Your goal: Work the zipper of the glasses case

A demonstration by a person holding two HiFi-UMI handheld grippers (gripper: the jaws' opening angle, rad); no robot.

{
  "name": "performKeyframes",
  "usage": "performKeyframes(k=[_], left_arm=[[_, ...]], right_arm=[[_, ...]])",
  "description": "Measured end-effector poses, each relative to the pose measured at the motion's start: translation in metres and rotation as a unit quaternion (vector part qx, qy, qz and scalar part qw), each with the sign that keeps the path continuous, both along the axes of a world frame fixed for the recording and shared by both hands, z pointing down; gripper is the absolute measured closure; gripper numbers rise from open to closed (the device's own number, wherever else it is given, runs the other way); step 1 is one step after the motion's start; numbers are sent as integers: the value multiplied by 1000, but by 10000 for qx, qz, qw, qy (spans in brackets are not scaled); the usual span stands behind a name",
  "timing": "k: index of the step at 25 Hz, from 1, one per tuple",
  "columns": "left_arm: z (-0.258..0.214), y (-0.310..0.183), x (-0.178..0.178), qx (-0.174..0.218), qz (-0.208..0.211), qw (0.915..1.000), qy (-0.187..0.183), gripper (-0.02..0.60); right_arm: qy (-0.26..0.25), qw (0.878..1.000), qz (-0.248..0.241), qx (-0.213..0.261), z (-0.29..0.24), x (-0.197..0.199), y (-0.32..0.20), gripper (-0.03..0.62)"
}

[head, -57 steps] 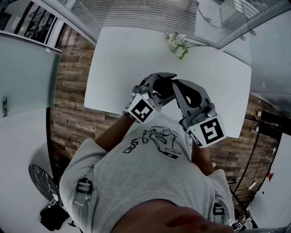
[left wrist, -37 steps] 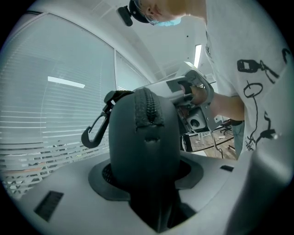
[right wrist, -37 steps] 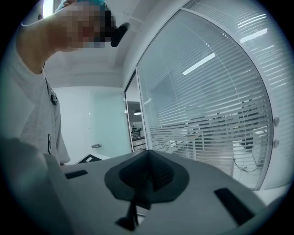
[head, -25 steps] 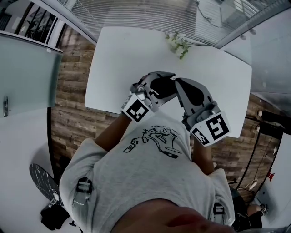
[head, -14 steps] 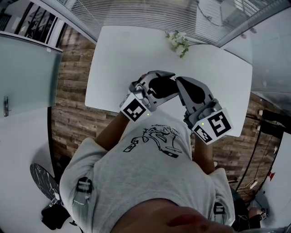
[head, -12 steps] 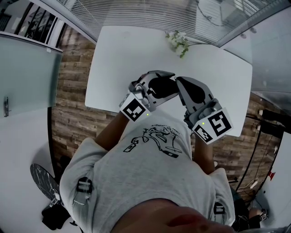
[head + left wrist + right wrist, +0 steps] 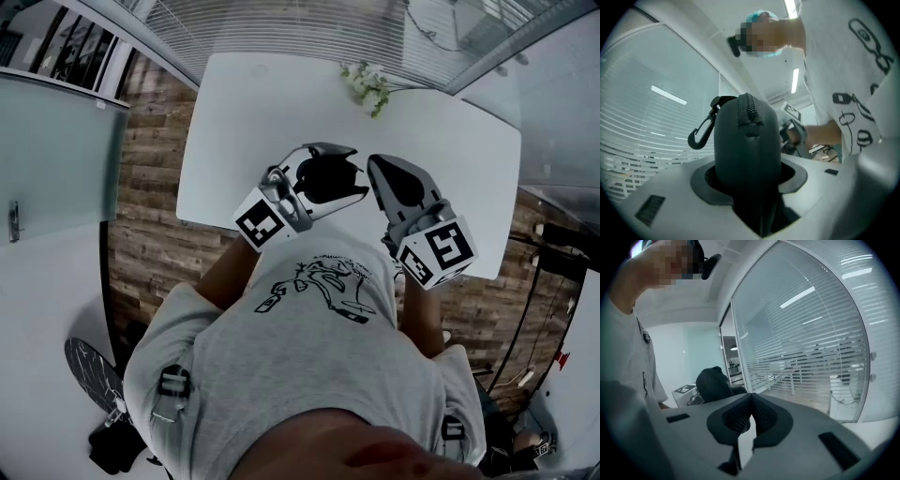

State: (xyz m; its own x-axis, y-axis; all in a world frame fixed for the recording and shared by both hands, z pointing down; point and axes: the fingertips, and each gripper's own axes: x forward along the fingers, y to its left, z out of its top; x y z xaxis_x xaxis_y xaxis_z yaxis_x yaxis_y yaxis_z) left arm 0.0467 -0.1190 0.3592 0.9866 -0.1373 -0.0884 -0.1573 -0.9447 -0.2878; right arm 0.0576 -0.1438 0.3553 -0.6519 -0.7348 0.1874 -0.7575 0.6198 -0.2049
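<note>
Closest to the head cam is the person's grey printed T-shirt (image 7: pixel 309 347), w/ both forearms reaching fwd from it. The left gripper (image 7: pixel 349 178) sits left of centre, its marker cube (image 7: pixel 262 221) toward the body. Its jaws are clamped on the glasses case (image 7: pixel 328 178), a black rounded pouch, w/ pads pressed on both sides. In the left gripper view the case stands upright btwn the jaws and fills the gap. The zipper (image 7: pixel 749 108) runs over its top end and looks closed along the visible stretch. A black carabiner clip (image 7: pixel 699 133) hangs off the upper left.

The right gripper (image 7: pixel 374 165) is just beside the case on the right, tip angled toward it, w/ a small gap btwn them. Its jaws are fully together w/ nothing in them. In the right gripper view its pads (image 7: pixel 764 417) meet at the tip, and the case sits beyond, off to the left, apart from them.

Case + both grippers hang over the near part of the white table (image 7: pixel 244 112). Farther back on the table is a small bunch of white flowers (image 7: pixel 367 89), near the far edge. Beyond that is a glass wall w/ slatted blinds (image 7: pixel 281 28), and wood-look floor (image 7: pixel 141 197) shows at the sides.
</note>
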Motion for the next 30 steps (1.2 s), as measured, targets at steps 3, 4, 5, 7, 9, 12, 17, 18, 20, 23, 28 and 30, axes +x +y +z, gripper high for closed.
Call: performKeyframes(k=[3, 4, 5, 7, 9, 12, 17, 18, 20, 23, 28, 30], left_arm=[[-15, -3, 1, 17, -14, 9999, 139, 348], [-16, -2, 2, 64, 6, 9999, 98, 348], [-17, -2, 3, 98, 29, 9999, 63, 348], [-17, -1, 4, 160, 61, 9999, 11, 348], [-16, -1, 4, 125, 108, 9999, -16, 348], [-17, 2, 2, -27, 252, 9997, 11, 348], [-15, 9, 3, 5, 569, 9982, -162, 348], [-13, 9, 3, 0, 609, 9980, -192, 348], [-10, 11, 4, -36, 667, 9975, -246, 348], [-6, 15, 5, -13, 772, 9964, -362, 348], [-2, 18, 3, -96, 1032, 9936, -451, 348], [0, 19, 3, -106, 1111, 9925, -498, 348]], right_arm=[[-271, 9996, 6, -58, 0, 7, 1, 591], [-317, 9995, 17, -9, -4, 8, 1, 591], [-388, 9992, 11, 43, -8, 7, 1, 591], [-556, 9983, -75, 144, -17, 5, 3, 588], [-540, 9978, -258, 285, -24, 2, 8, 578], [-12, 9968, -484, 642, -28, -3, 15, 503], [1226, 9799, -780, 1370, -34, -18, 24, 513], [1575, 9730, -908, 1422, -28, -18, 27, 514], [2210, 9560, -1168, 1535, -19, -16, 31, 514], [2702, 9368, -1409, 1718, -13, -17, 34, 514], [3204, 9117, -1729, 1905, -3, -21, 33, 517], [3338, 9049, -1792, 1939, 1, -21, 33, 520]])
